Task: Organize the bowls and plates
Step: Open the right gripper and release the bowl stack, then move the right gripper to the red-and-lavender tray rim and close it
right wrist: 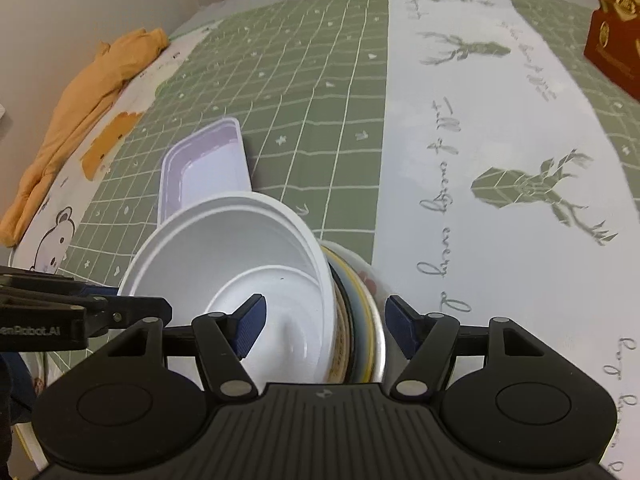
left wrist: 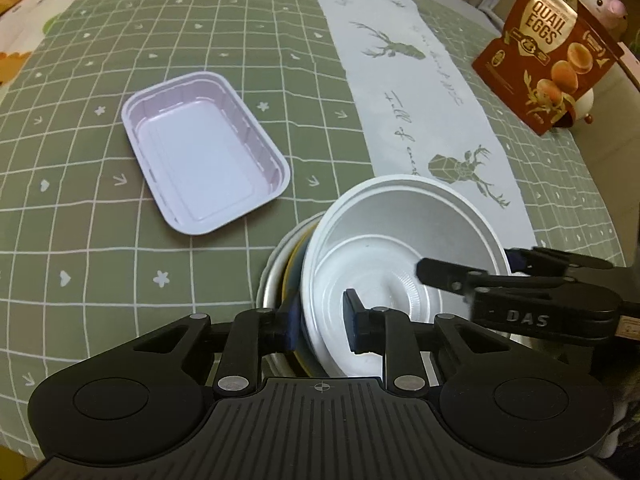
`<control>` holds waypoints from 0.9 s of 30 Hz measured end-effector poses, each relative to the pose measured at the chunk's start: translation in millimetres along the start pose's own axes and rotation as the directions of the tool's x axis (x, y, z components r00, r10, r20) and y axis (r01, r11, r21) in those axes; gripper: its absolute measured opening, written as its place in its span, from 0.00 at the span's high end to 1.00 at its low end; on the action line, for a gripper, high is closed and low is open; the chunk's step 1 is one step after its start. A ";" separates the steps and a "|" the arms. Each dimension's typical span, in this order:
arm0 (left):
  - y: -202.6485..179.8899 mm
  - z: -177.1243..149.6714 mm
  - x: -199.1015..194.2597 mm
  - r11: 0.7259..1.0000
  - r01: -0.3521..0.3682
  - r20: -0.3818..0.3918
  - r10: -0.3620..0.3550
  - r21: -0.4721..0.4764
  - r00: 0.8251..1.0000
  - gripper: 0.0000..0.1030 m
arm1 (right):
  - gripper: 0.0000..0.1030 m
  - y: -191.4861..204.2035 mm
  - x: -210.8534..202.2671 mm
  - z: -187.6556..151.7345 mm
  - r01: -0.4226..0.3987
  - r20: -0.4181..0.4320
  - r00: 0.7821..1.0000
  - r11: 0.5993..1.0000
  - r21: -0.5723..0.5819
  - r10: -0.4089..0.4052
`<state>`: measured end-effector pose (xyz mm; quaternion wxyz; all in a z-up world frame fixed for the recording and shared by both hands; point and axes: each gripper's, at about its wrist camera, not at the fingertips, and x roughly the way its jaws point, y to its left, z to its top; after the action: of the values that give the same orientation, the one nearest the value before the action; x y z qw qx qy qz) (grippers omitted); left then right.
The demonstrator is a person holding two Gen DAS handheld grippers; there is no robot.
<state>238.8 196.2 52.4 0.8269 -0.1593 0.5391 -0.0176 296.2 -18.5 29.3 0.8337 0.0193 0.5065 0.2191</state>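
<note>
**Both tongs on the nested bowls: separate the white one cleanly**

Left wrist view: the left tongs [left wrist: 320, 320] straddle the near-left rim of the white bowl [left wrist: 400, 248], one pad inside the bowl and one outside, where the yellow-rimmed bowl [left wrist: 289, 276] and the metal bowl [left wrist: 269, 276] nest around it. The jaws stand narrow and look clamped on the rim, though I cannot tell whether the outer pad also catches the bowls beneath. The right tongs [left wrist: 440, 276] reach in from the right over the white bowl. The empty lilac tray [left wrist: 200, 156] lies well apart, far-left on the green checked surface [left wrist: 80, 240], and a quail-egg pouch [left wrist: 548, 52] stands far right.

Right wrist view: the right tongs [right wrist: 324, 326] stand about half open, with the stacked rims of the white bowl [right wrist: 240, 240] and the bowls under it between the jaws; neither pad visibly presses on them, so I judge it not gripping. The white bowl tilts in the stack.

To do this step well, one gripper should probably pinch only the white rim and lift it straight out, while the other steadies the lower bowls. A grip spanning several rims would likely drag the whole stack up.
</note>
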 end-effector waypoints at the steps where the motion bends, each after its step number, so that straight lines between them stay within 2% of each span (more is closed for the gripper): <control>1: -1.1 -1.7 -1.5 1.000 -0.004 0.007 0.004 0.005 1.000 0.76 | 0.35 -1.0 -3.2 -1.2 0.011 0.010 1.000 1.000 -0.005 -0.011; 5: -6.2 -7.5 -10.8 0.999 -0.017 0.033 0.016 0.028 0.999 0.76 | 0.34 -11.6 -12.2 -8.6 0.073 0.049 0.996 0.997 -0.001 -0.073; 8: -10.5 -10.7 -16.6 0.999 -0.028 0.052 0.026 0.043 0.998 0.76 | 0.33 -24.8 -10.8 -14.6 0.102 0.049 0.993 0.994 0.032 -0.104; 15: -16.9 -15.0 -18.5 0.998 -0.036 0.052 0.033 0.053 0.998 0.76 | 0.30 -32.4 -9.4 -27.7 0.085 0.035 0.996 0.994 0.066 -0.087; 24: -12.7 -17.7 -24.8 0.999 -0.024 0.068 0.022 0.035 0.997 0.76 | 0.30 -16.7 -23.1 -33.6 0.095 0.080 0.992 0.995 0.005 -0.095; 27: -8.8 -18.6 -25.1 1.000 -0.021 0.071 0.020 0.018 0.997 0.76 | 0.30 -8.7 -28.6 -36.8 0.126 0.104 0.987 0.991 -0.032 -0.123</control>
<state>212.9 188.4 70.3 0.8471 -0.1463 0.5109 -0.0085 256.6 -44.3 33.1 0.8707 -0.0173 0.4593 0.1751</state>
